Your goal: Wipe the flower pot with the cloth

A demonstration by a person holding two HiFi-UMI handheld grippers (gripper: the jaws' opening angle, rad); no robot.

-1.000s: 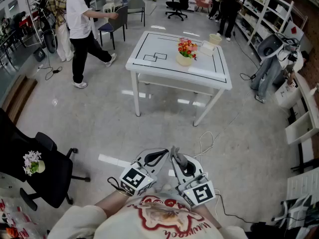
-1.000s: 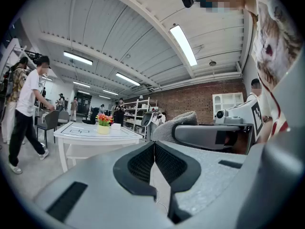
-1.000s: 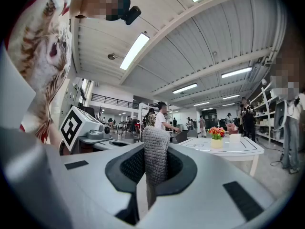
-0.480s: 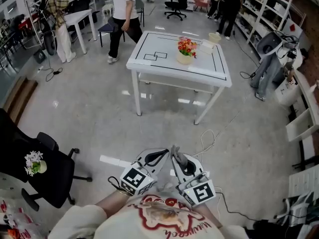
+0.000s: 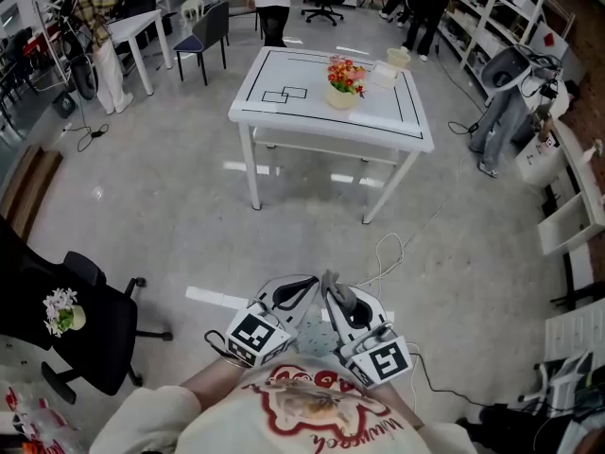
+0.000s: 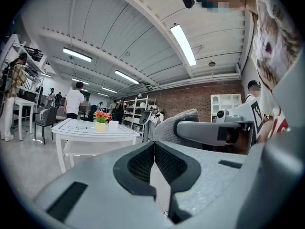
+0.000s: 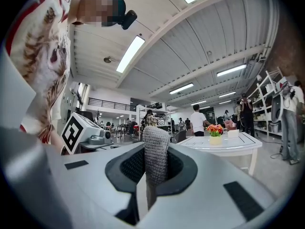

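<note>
A cream flower pot [image 5: 342,96] with red and orange flowers stands on the white table [image 5: 284,113] far ahead of me; it also shows small as the pot [image 6: 100,126] and the pot [image 7: 215,140]. Both grippers are held close to my chest, well short of the table. My right gripper [image 5: 333,291] is shut on a grey knitted cloth [image 7: 155,149] that sticks up between its jaws [image 7: 148,175]. My left gripper [image 5: 304,289] is shut with nothing in it, its pads [image 6: 143,163] pressed together. From the left gripper view, the cloth [image 6: 180,117] sits just to the right.
A black office chair [image 5: 90,334] carrying a small white flower pot [image 5: 62,310] stands at my left. A cable [image 5: 386,255] loops on the floor ahead. Shelves [image 5: 567,225] line the right side. A white box [image 5: 386,69] lies on the table. People stand beyond it.
A person in a white shirt walked from the left of the table round to its far side. The table sits slightly higher in view. Both grippers kept their pose.
</note>
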